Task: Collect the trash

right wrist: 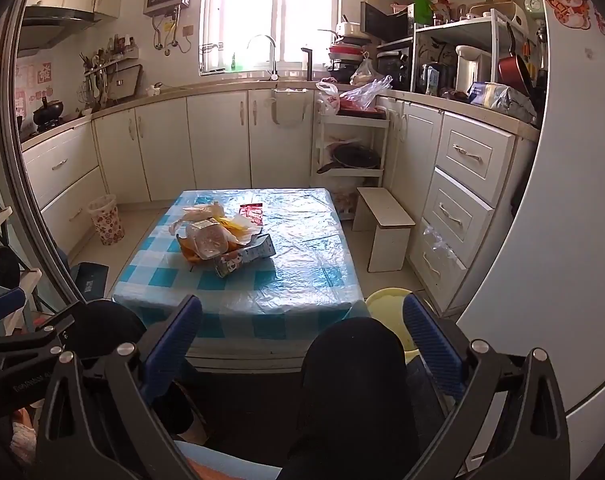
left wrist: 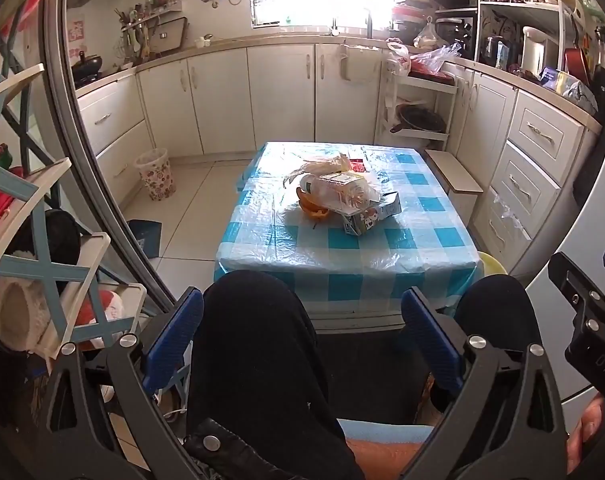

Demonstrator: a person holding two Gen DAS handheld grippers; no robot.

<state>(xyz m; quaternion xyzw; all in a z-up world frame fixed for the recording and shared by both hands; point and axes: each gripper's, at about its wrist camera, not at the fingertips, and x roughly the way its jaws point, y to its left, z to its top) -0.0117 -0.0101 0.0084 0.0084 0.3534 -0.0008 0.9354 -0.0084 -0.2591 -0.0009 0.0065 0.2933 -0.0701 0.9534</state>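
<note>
A heap of trash [left wrist: 338,196] [right wrist: 218,240] lies on a low table [left wrist: 406,248] [right wrist: 314,264] with a blue-and-white checked plastic cover: clear plastic packaging, orange peel, a small printed carton [left wrist: 366,218] [right wrist: 246,258] and a red wrapper [right wrist: 251,212]. My left gripper [left wrist: 302,320] hangs open over a person's dark-trousered knees, well short of the table. My right gripper [right wrist: 302,320] is open too, above the right knee. Nothing sits between either pair of blue pads. The right gripper's black frame [left wrist: 582,320] shows at the right edge of the left wrist view.
A flowered waste bin [left wrist: 156,174] [right wrist: 106,220] stands on the tiled floor, left of the table by the cabinets. A small white stool [right wrist: 384,232] and a yellow bowl [right wrist: 390,308] sit to the right. White cabinets, a white fridge [right wrist: 542,240] and a shelf rack [left wrist: 42,260] ring the room.
</note>
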